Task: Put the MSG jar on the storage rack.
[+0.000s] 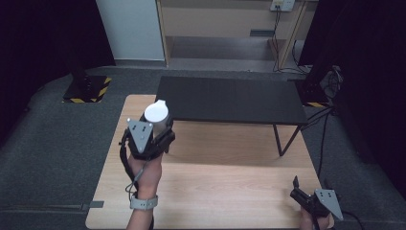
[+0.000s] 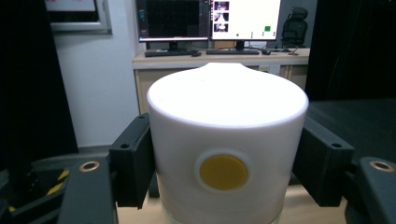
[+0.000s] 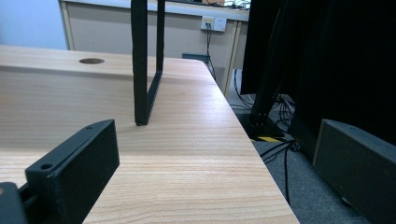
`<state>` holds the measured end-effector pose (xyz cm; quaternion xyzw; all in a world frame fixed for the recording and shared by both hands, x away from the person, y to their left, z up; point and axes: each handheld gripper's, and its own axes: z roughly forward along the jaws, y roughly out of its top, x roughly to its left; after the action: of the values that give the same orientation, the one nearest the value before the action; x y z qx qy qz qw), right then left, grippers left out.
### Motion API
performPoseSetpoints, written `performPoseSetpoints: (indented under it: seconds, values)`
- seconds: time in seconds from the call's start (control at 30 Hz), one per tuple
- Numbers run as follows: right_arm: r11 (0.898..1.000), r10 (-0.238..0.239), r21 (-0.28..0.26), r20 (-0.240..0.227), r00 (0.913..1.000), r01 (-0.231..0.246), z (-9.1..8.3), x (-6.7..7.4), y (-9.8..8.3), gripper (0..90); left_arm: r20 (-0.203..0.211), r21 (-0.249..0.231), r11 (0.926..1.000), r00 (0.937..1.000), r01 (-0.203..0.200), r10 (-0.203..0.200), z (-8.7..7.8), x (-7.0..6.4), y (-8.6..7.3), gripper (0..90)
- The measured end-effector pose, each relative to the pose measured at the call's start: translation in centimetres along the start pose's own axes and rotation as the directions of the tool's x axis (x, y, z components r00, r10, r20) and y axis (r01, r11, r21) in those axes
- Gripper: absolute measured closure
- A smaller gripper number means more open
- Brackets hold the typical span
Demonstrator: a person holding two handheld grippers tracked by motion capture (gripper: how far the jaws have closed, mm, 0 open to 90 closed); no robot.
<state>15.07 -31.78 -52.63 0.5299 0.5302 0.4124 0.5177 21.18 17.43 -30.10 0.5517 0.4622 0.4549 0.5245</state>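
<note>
My left gripper (image 1: 160, 125) is shut on a white cylindrical container (image 1: 156, 114), held upright above the left part of the wooden table (image 1: 225, 191). In the left gripper view the container (image 2: 227, 140) sits between both black jaws, with a small spout at its far rim and a round yellow spot (image 2: 223, 171) on its near side. My right gripper (image 1: 300, 190) rests low at the table's near right corner, open, with nothing between its fingers (image 3: 74, 163). Its jaws point over the table's right edge.
A black raised shelf (image 1: 232, 99) on thin black legs (image 3: 140, 65) stands over the far half of the table. Grey carpet surrounds the table. Cables and a black stand (image 1: 321, 88) lie off the right side. Monitors (image 2: 210, 18) sit on a desk beyond.
</note>
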Motion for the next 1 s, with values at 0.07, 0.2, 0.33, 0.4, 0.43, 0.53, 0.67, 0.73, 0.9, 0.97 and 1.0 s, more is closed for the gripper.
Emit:
performPoseSetpoints:
  seconds: [0.07, 0.2, 0.33, 0.4, 0.43, 0.53, 0.67, 0.73, 0.9, 0.97, 1.0]
  values:
    - [1.0, 0.002, -0.001, 0.001, 1.0, -0.002, 0.0, 0.0, 0.0, 0.7, 0.008, -0.013, 0.9999, 0.9999, -0.008, 0.008, 1.4, -0.1, 1.0, 30.7]
    - [1.0, 0.003, 0.003, 0.0, 1.0, -0.003, 0.0, 0.0, 0.0, 0.7, 0.0, -0.018, 0.9998, 0.9999, -0.012, 0.012, 4.6, -0.4, 2.3, 30.7]
    - [1.0, -0.001, 0.004, 0.0, 1.0, 0.001, 0.0, 0.0, 0.1, 0.7, -0.01, -0.018, 0.9998, 0.9999, -0.011, 0.01, 8.1, -0.5, 2.8, 30.7]
    - [1.0, -0.002, 0.006, 0.0, 1.0, 0.002, 0.1, 0.0, 0.1, 0.6, -0.013, -0.019, 0.9998, 0.9999, -0.011, 0.011, 8.7, -0.6, 2.8, 30.7]
    - [1.0, -0.001, 0.007, 0.0, 1.0, 0.001, 0.1, 0.0, 0.1, 0.7, -0.016, -0.014, 0.9998, 0.9998, -0.016, 0.016, 9.9, -0.6, 2.9, 30.7]
    - [1.0, -0.001, 0.005, 0.004, 1.0, 0.001, 0.1, 0.1, 0.1, 0.7, -0.016, -0.009, 0.9998, 0.9997, -0.019, 0.018, 11.6, -0.6, 2.7, 30.7]
    - [1.0, -0.005, 0.005, 0.005, 1.0, 0.005, 0.2, 0.1, 0.1, 0.7, -0.024, 0.006, 0.9995, 0.9993, -0.03, 0.03, 13.4, -0.7, 2.4, 30.7]
    - [1.0, -0.008, 0.007, 0.005, 1.0, 0.008, 0.2, 0.2, 0.1, 0.7, -0.029, 0.011, 0.9997, 0.9993, -0.022, 0.022, 14.0, -0.7, 2.3, 30.7]
    - [1.0, -0.018, 0.012, 0.006, 0.9998, 0.018, 0.3, 0.2, 0.2, 0.6, -0.038, 0.022, 0.9997, 0.9992, -0.011, 0.012, 15.3, -0.6, 2.1, 30.7]
    - [1.0, -0.021, 0.013, 0.006, 0.9998, 0.021, 0.4, 0.2, 0.2, 0.7, -0.036, 0.026, 0.9996, 0.9992, -0.015, 0.016, 15.6, -0.7, 2.1, 30.7]
    - [1.0, -0.021, 0.013, 0.006, 0.9998, 0.021, 0.4, 0.3, 0.2, 0.7, -0.035, 0.028, 0.9995, 0.9992, -0.016, 0.017, 15.6, -0.7, 2.1, 30.7]
